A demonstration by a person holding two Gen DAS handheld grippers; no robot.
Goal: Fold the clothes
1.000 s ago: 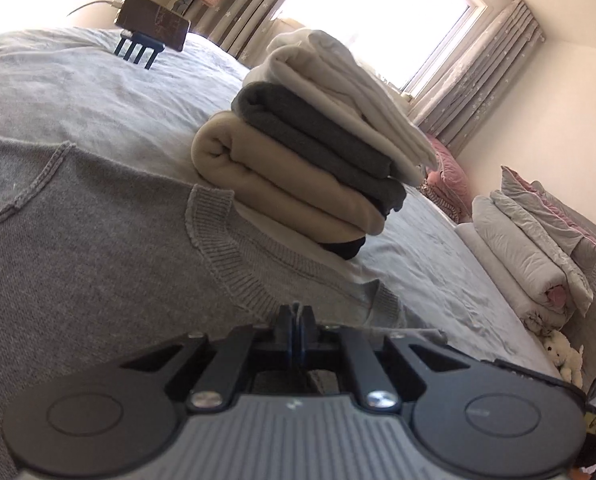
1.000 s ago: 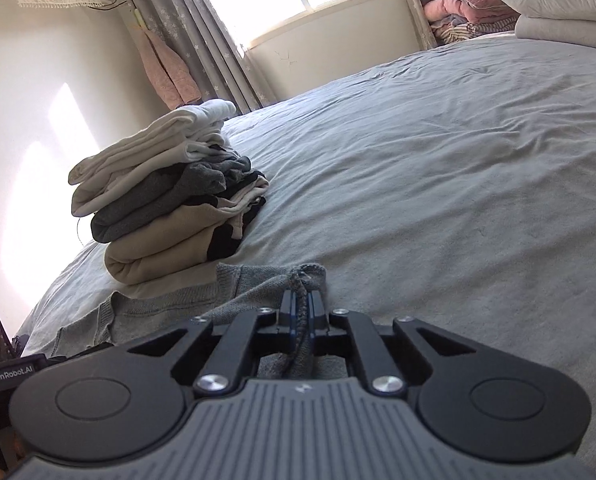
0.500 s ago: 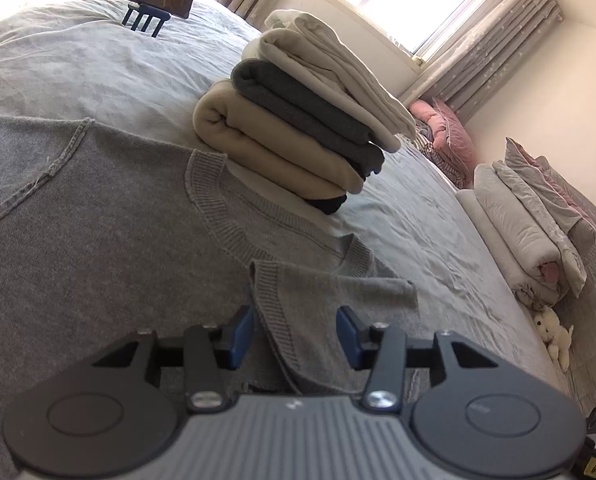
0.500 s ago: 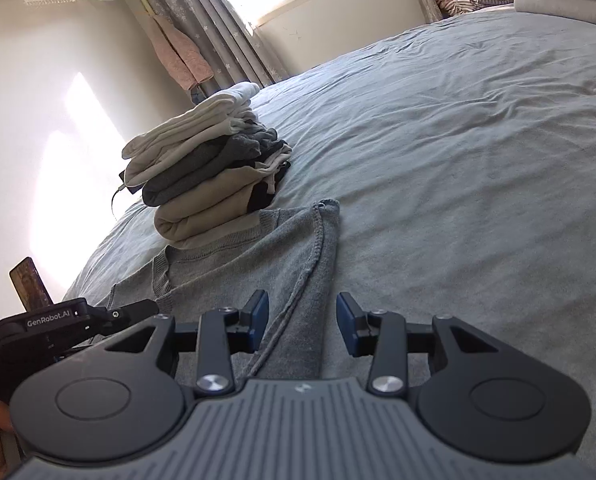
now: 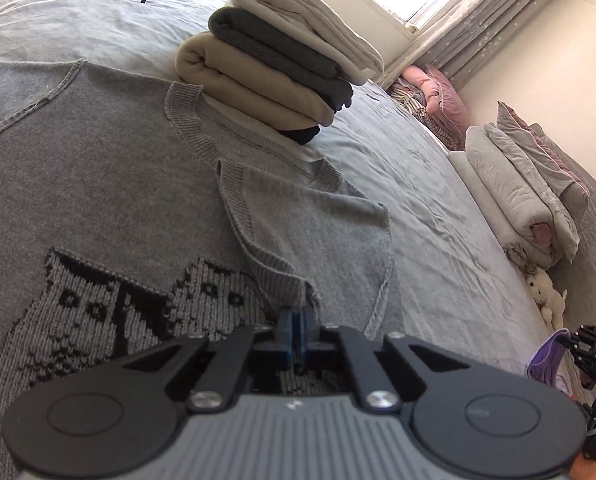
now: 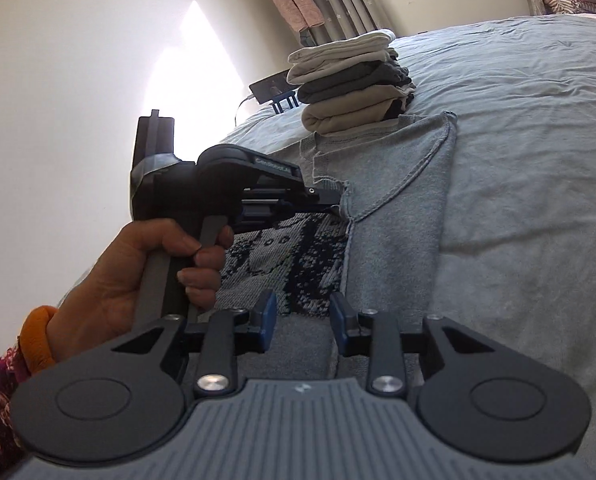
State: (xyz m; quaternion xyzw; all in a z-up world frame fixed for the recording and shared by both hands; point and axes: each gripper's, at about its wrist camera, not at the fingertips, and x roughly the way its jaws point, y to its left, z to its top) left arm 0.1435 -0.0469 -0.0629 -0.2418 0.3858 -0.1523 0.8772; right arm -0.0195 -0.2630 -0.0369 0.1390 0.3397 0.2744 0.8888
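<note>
Left hand [image 6: 137,280], w/ an orange cuff and patterned sleeve at the wrist, wraps the grey handle of the left tool [image 5: 296,322], held roughly level above the bed [image 6: 538,120]. Left tool: blue pads pressed together, pinching the ribbed cuff of the folded-over sleeve [image 5: 318,220] of the grey sweater [image 5: 97,168]; in the right wrist view its tip meets the knit at the sleeve edge.

Right tool [image 6: 302,312]: blue pads set apart, nothing between them; it hovers over the sweater's lower part, near the dark pattern. Whether it touches the fabric cannot be told.

Sweater: fine grey knit, ribbed neckline and cuffs, raised seams at the shoulder, dark pixel-like cat motif [image 5: 109,300] on the front; spread flat on the bed, one sleeve laid across the body.

Bed sheet: pale grey-blue, lightly creased. Stack of folded clothes [image 5: 281,56] (cream, charcoal, beige, black at bottom) sits just beyond the neckline, touching the sweater. Phone on a blue stand [image 6: 271,88] behind the stack.
</note>
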